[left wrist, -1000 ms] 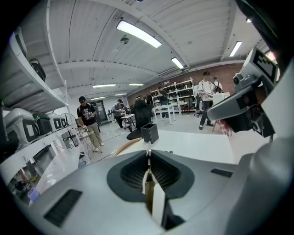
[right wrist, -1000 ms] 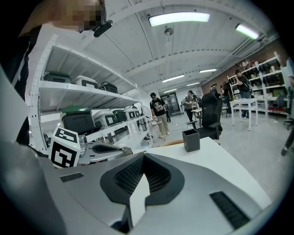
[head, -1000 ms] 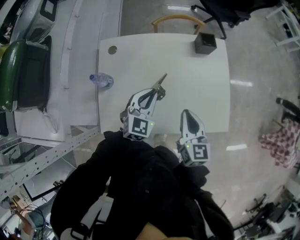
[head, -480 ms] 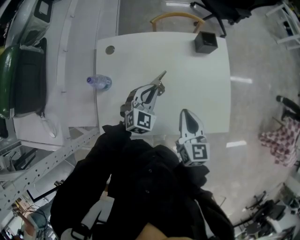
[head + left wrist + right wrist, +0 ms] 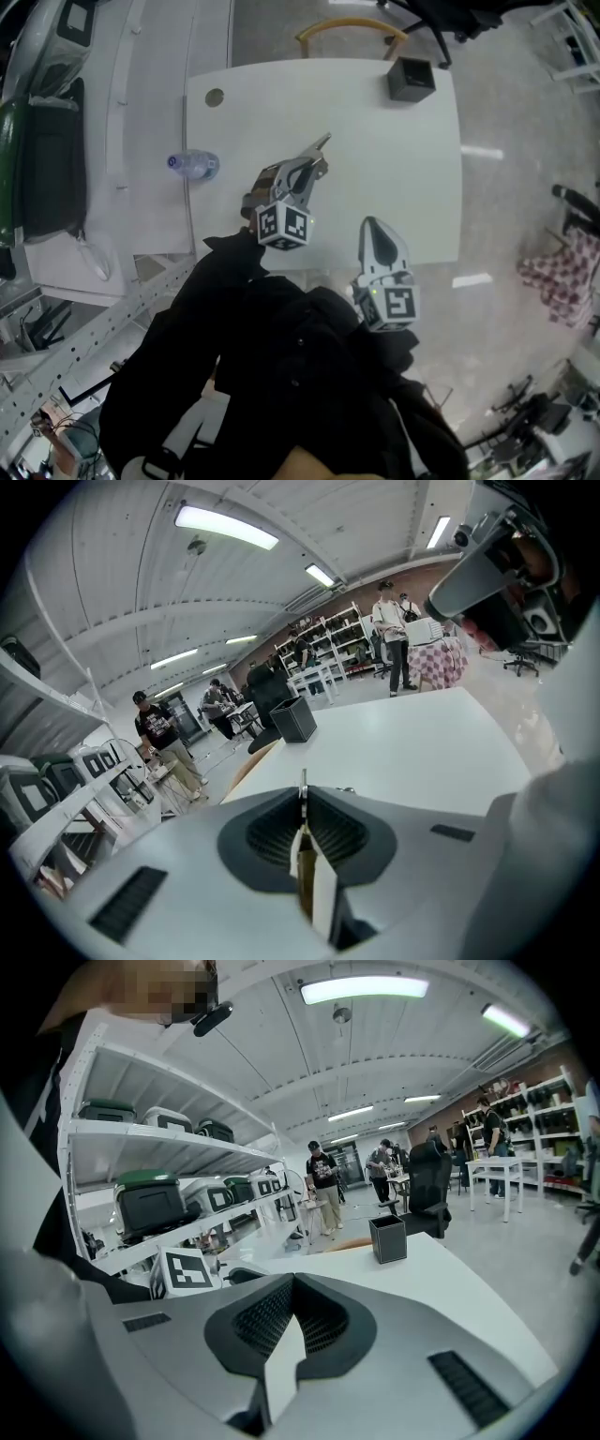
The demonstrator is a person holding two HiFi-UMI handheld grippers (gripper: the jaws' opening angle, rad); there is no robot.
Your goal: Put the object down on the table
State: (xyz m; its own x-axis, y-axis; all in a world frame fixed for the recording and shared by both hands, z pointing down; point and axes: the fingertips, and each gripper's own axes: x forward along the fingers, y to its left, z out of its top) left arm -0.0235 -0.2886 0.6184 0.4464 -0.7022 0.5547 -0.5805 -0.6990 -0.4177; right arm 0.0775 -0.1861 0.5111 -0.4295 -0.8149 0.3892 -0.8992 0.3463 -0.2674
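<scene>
In the head view my left gripper hangs over the near left part of the white table. It is shut on a thin flat metal object that sticks out past the fingertips toward the far right. The left gripper view shows this object edge-on between the closed pads, with a brownish part nearer the camera. My right gripper is over the table's near edge, to the right of the left one. Its jaws are shut with nothing between them, as the right gripper view also shows.
A black square box stands at the table's far right corner. A round hole marks the far left corner. A plastic bottle lies on the white surface to the left. A wooden chair back curves behind the table.
My left gripper has moved a little farther out over the table, still holding the metal object. The right gripper has stayed where it was.
</scene>
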